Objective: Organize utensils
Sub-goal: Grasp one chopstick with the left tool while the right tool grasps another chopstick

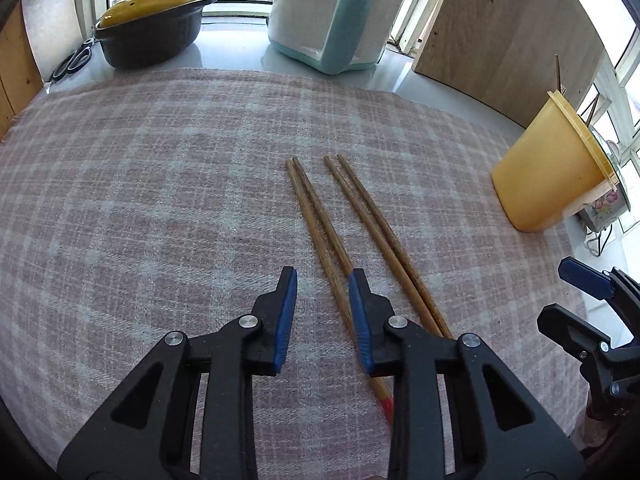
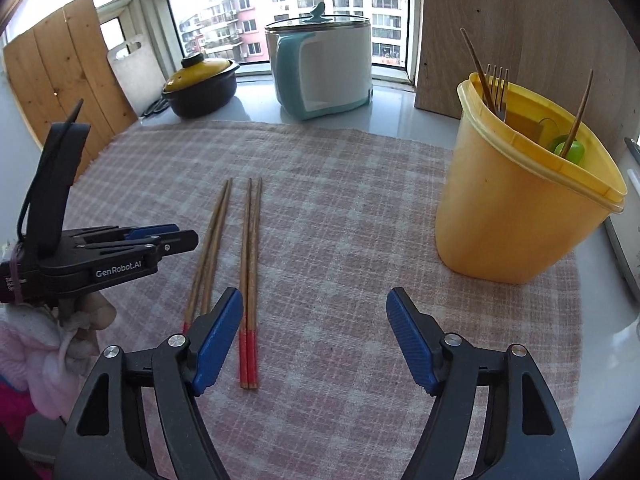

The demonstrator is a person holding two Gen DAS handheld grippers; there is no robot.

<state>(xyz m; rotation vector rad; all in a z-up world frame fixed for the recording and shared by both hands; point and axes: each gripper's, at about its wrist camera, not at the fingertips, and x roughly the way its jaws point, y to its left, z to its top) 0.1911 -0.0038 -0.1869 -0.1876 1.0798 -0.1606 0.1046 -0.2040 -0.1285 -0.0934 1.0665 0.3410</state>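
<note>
We are holding the left gripper [image 1: 322,280] narrowly open and empty beside the chopsticks [image 1: 320,216], the right gripper [image 2: 314,300] gaping wide, also empty, nearer the yellow bin [image 2: 500,216].

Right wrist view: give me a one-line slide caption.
Open right gripper hovers over two chopstick pairs on checked cloth, yellow utensil holder alongside.

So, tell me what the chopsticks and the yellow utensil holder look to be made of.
Chopsticks: wood or bamboo by the look, with brown lengthwise grain, matt, and red-painted ends. Yellow utensil holder: probably plastic, with a smooth, slightly translucent wall and a moulded rim, semi-matt.
</note>
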